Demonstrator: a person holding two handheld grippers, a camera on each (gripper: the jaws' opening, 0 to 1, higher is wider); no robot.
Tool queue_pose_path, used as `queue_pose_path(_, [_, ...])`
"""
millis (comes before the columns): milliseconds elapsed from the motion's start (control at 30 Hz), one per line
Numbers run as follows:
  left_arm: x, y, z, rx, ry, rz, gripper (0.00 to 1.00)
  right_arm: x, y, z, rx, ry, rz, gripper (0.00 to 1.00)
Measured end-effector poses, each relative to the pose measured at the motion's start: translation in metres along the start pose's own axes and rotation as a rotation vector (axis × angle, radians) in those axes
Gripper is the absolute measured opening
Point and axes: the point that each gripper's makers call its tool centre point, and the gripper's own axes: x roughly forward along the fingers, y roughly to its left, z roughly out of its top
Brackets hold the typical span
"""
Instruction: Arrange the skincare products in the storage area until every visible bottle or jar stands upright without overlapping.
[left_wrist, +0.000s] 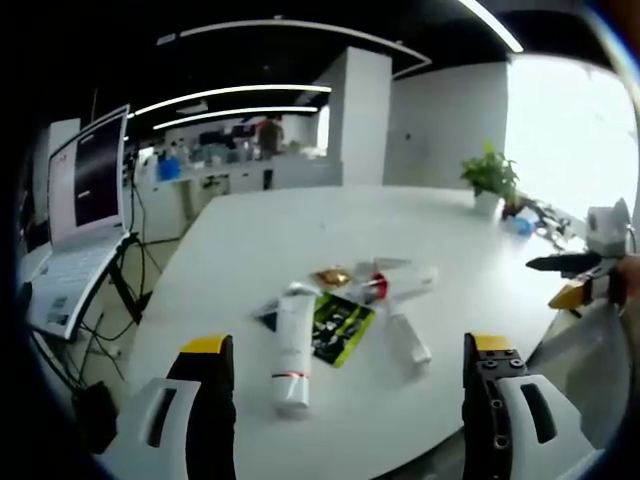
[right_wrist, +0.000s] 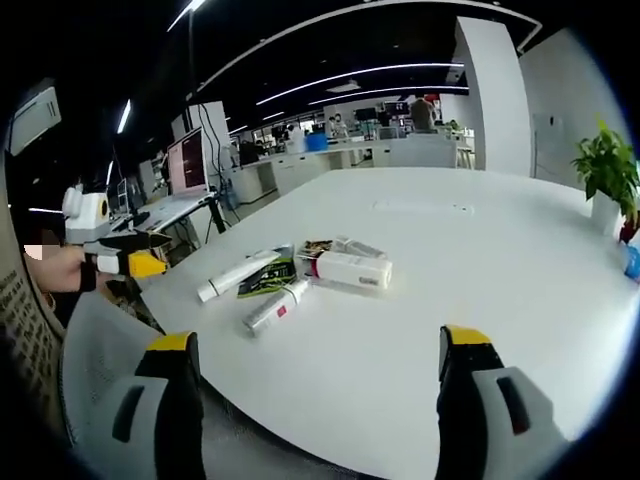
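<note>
Tubes (left_wrist: 293, 345): we see them lying flat mid-frame, beside sachets (left_wrist: 341, 327).
Plant (left_wrist: 489, 176): upper right.
Left gripper (left_wrist: 350, 385): wide open, empty.
Right gripper (right_wrist: 318, 375): wide open, empty.

The left claw (left_wrist: 347, 380) is hovering with its two jaws spread wide apart, yellow-tipped, rising from the bottom of the left gripper view and gripping nothing. The right claw (right_wrist: 316, 375) is likewise gaping wide in the right gripper view, its black jaws with yellow tips standing well apart and holding nothing. In the left gripper view the right claw is also showing at the far right edge, pointing leftward. In the right gripper view the left claw is reaching in from the left edge, carried by the person's hand (right_wrist: 62, 266).
</note>
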Motion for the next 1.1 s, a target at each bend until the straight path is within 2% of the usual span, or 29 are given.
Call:
queue_pose_path(367, [0.0, 0.002, 0.001, -0.013, -0.005, 0.002, 0.92, 0.006, 0.008, -0.003, -0.015, 0.044, 0.052, 0.98])
queue_pose_path(567, [0.0, 0.002, 0.0, -0.013, -0.001, -0.001, 0.92, 0.016, 0.007, 0.008, -0.06, 0.049, 0.09, 0.97])
queue_pose_path(800, [0.001, 0.003, -0.001, -0.023, -0.001, -0.001, 0.92, 0.042, -0.002, 0.005, -0.199, 0.119, 0.154, 0.93])
queue_pose_path(1100, [0.002, 0.003, -0.003, -0.022, 0.011, -0.004, 0.93, 0.069, -0.016, 0.021, -0.294, 0.145, 0.201, 0.86])
